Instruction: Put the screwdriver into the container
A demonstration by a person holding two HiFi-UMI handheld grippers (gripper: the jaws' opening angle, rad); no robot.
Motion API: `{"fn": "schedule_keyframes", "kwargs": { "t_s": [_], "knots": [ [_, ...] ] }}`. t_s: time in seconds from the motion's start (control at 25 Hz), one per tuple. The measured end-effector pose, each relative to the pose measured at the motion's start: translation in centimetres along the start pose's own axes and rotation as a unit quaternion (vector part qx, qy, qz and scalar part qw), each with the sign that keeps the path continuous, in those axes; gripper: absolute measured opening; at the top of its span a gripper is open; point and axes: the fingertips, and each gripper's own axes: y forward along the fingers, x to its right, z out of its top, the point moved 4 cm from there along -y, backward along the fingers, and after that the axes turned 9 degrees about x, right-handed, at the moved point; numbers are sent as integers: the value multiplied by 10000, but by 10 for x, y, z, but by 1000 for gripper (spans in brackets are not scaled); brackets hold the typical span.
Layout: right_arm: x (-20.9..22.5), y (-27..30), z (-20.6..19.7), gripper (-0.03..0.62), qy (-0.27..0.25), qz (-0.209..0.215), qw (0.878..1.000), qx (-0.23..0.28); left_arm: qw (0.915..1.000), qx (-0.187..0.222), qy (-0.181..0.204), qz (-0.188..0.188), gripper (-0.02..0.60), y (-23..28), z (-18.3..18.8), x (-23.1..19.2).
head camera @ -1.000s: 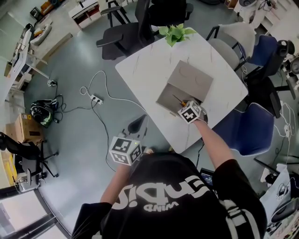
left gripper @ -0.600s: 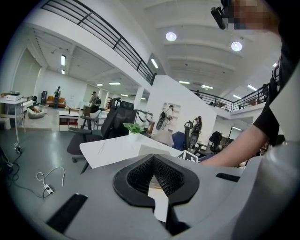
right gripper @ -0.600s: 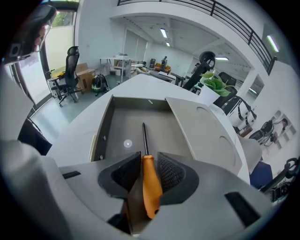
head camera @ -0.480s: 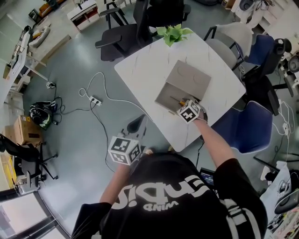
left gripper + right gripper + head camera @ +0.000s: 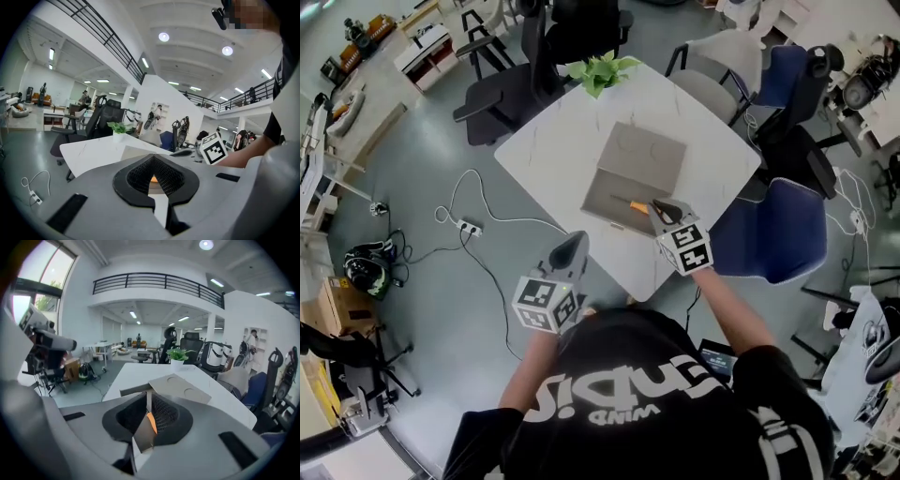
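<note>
The grey container (image 5: 614, 192) stands open on the white table (image 5: 553, 141), its lid (image 5: 642, 150) folded back. The orange-handled screwdriver (image 5: 637, 206) lies inside it, near the front right corner. My right gripper (image 5: 666, 214) hovers just behind that corner, apart from the screwdriver; its jaws are closing with nothing between them. Through the narrow gap in the right gripper view I see the orange handle (image 5: 151, 422) and the container's wall (image 5: 133, 391). My left gripper (image 5: 567, 251) hangs shut and empty off the table's near left edge; the left gripper view shows the handle (image 5: 152, 179) past its fingertips.
A potted plant (image 5: 600, 70) stands at the table's far corner. A blue chair (image 5: 769, 230) is at the right, a grey chair (image 5: 722, 56) beyond it, black chairs (image 5: 502, 89) at the far left. A cable and power strip (image 5: 469, 225) lie on the floor.
My right gripper has let go of the screwdriver and drawn back from over the container toward the table's near edge. The screwdriver now lies in the container. The left gripper has risen slightly.
</note>
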Motion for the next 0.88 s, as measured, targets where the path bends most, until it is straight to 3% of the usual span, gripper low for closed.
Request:
{"fn": "schedule_keyframes", "kwargs": {
  "t_s": [0.16, 0.4, 0.6, 0.88],
  "knots": [
    [-3, -57, 13, 28, 574, -412, 9954, 651, 9996, -44, 14, -272, 14, 12, -3, 13],
    [-8, -128, 8, 23, 1285, -1160, 9756, 1354, 9981, -153, 102, -590, 14, 25, -12, 31],
    [-17, -158, -7, 20, 1686, -1644, 9587, 1595, 9974, -154, 175, -681, 14, 25, -18, 37],
    [-20, -171, -11, 12, 1712, -1978, 9504, 1681, 9968, -177, 210, -745, 13, 23, -21, 38]
  ]
}}
